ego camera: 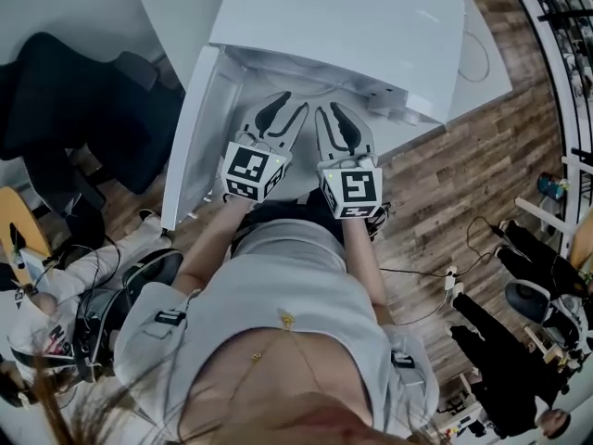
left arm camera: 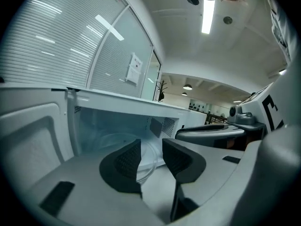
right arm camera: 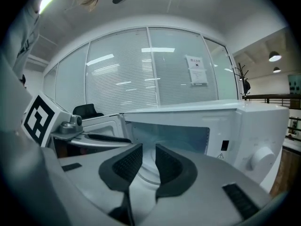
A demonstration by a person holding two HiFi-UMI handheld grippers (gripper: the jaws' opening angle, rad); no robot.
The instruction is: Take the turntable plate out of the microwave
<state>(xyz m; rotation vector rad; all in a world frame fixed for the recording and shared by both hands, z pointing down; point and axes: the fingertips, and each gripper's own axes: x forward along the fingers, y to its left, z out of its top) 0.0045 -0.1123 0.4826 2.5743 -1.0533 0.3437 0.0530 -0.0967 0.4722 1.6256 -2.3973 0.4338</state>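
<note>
Both bare forearms reach forward from the torso at the centre of the head view. They carry the left gripper (ego camera: 285,109) and the right gripper (ego camera: 331,115) side by side, marker cubes facing up. The tips lean slightly toward each other, right at the mouth of the white microwave (ego camera: 371,26) in the upper middle of the frame. Its door (ego camera: 190,146) hangs open toward the left edge, and a black chair (ego camera: 74,109) stands at upper left.

In the left gripper view, the left gripper (left arm camera: 151,157) has its jaws parted by a moderate gap and closed on nothing. The glass turntable plate (left arm camera: 113,142) lies flat on the floor of the lit cavity. Its front rim shows through the gap (whether it reaches in between the pads or lies just beyond them cannot be told).

In the right gripper view, the right gripper (right arm camera: 148,164) has its jaws closer together, with a narrow slot between them, and grips nothing. The turntable plate (right arm camera: 149,173) shows pale through that slot, inside the microwave (right arm camera: 197,126). The knob (right arm camera: 261,159) sits at the right of the frame.
</note>
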